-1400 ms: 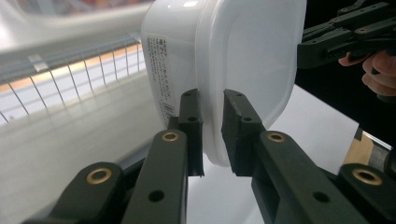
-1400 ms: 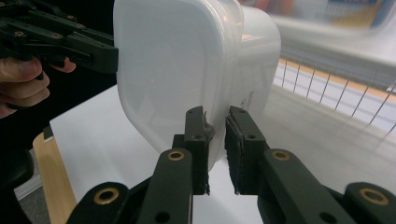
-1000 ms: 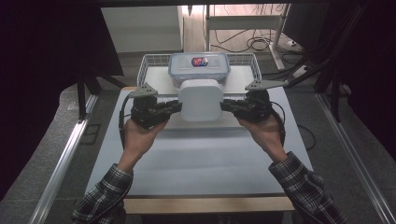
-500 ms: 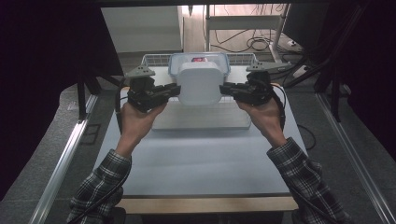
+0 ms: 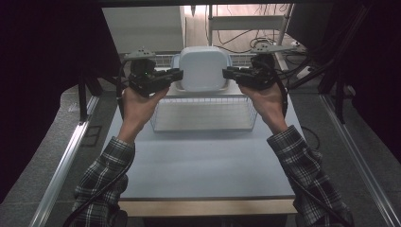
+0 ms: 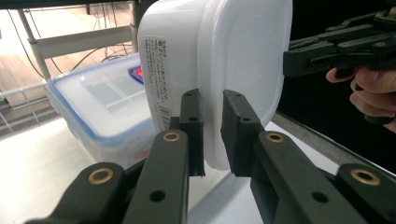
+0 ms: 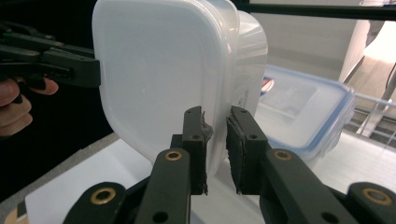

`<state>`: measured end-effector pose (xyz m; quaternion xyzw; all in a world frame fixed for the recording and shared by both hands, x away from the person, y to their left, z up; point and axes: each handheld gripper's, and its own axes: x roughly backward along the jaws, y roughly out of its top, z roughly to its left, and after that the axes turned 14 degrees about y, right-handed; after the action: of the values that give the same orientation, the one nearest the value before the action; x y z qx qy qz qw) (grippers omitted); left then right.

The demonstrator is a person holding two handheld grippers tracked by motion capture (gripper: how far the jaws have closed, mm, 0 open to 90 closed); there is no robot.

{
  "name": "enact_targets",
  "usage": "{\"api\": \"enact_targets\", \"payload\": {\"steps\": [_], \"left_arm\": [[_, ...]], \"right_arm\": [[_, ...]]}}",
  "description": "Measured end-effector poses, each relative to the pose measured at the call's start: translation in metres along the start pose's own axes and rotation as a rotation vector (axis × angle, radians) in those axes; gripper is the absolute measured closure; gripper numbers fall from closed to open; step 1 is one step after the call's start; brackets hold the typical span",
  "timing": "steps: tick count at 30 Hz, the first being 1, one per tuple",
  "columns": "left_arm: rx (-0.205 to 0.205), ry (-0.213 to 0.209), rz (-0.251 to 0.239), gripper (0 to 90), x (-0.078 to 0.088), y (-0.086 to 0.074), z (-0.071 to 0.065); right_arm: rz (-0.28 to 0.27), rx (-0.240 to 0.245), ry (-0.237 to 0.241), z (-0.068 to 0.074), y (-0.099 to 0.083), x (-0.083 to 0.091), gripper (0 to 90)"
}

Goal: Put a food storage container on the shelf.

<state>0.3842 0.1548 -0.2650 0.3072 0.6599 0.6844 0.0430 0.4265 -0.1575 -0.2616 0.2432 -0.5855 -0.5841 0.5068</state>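
Between the left gripper point(image 5: 176, 74) and right gripper point(image 5: 228, 73), each clamping its rim, hangs a white container point(image 5: 203, 67); beyond and below sit a blue-rimmed box point(image 6: 100, 109) and wire basket point(image 5: 203, 115).

A milky white, translucent square plastic container point(image 5: 203, 67) is showing between two black grippers. Behind it, a clear plastic box point(image 6: 100, 109) is wearing a blue-rimmed lid. Plaid black-and-white sleeves point(image 5: 106, 177) are showing below it.

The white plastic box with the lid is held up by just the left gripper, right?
Not quite: both grippers hold it. The high view shows the white plastic box pinched by the left gripper on one edge and the right gripper on the other.
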Motion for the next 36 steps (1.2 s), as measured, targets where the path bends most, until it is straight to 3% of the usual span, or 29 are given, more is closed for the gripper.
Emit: {"api": "enact_targets", "payload": {"steps": [9,18,21,27,36], "left_arm": [[0.018,0.006,0.017,79.7,-0.013,0.016,0.011],[0.060,0.008,0.034,78.8,-0.028,0.018,0.021],[0.049,0.019,0.029,77.7,-0.030,0.018,0.022],[0.055,0.021,-0.001,69.3,-0.034,0.019,0.024],[0.039,0.058,-0.011,59.2,-0.041,0.022,0.024]], "right_arm": [[-0.016,-0.021,-0.020,-0.013,0.014,-0.008,77.0],[-0.020,-0.046,-0.035,-0.024,0.020,-0.016,76.8],[-0.024,-0.041,-0.036,-0.024,0.022,-0.017,76.5],[-0.027,-0.031,-0.041,-0.024,0.025,-0.022,73.2],[-0.015,-0.015,-0.060,-0.028,0.027,-0.031,66.8]]}}
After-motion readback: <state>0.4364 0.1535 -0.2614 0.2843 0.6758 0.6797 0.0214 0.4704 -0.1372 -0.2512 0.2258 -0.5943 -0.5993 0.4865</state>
